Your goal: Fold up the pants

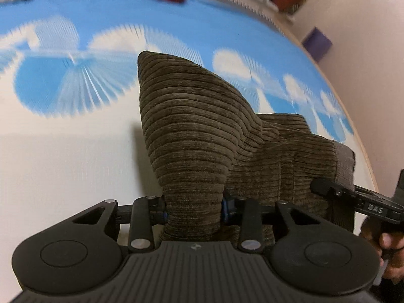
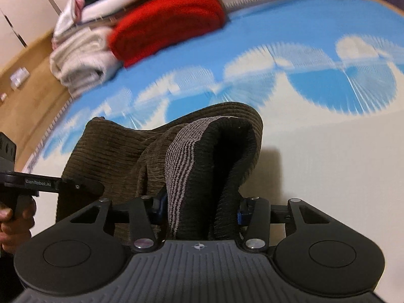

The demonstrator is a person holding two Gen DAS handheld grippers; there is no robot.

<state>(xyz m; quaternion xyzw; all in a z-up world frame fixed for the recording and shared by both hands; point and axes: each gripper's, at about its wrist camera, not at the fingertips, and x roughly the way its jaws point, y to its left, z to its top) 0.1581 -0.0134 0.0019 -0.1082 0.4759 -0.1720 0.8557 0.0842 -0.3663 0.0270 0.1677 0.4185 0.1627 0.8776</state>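
Observation:
The brown corduroy pants (image 1: 192, 136) hang bunched above the blue-and-white sheet. My left gripper (image 1: 194, 210) is shut on a thick fold of the brown cloth. My right gripper (image 2: 200, 210) is shut on the waistband end, where the grey striped band (image 2: 181, 166) and the dark inside show. The pants (image 2: 113, 149) sag between the two grippers. The right gripper also shows at the right edge of the left wrist view (image 1: 353, 197), beside the grey waistband (image 1: 344, 161). The left gripper's body shows at the left edge of the right wrist view (image 2: 38, 183). The fingertips are buried in cloth.
The sheet (image 1: 75, 151) covers a bed with a wooden edge (image 1: 353, 126). A stack of folded clothes, red (image 2: 169, 20) and whitish (image 2: 80, 58), lies at the far side. A purple box (image 1: 317, 43) stands by the wall.

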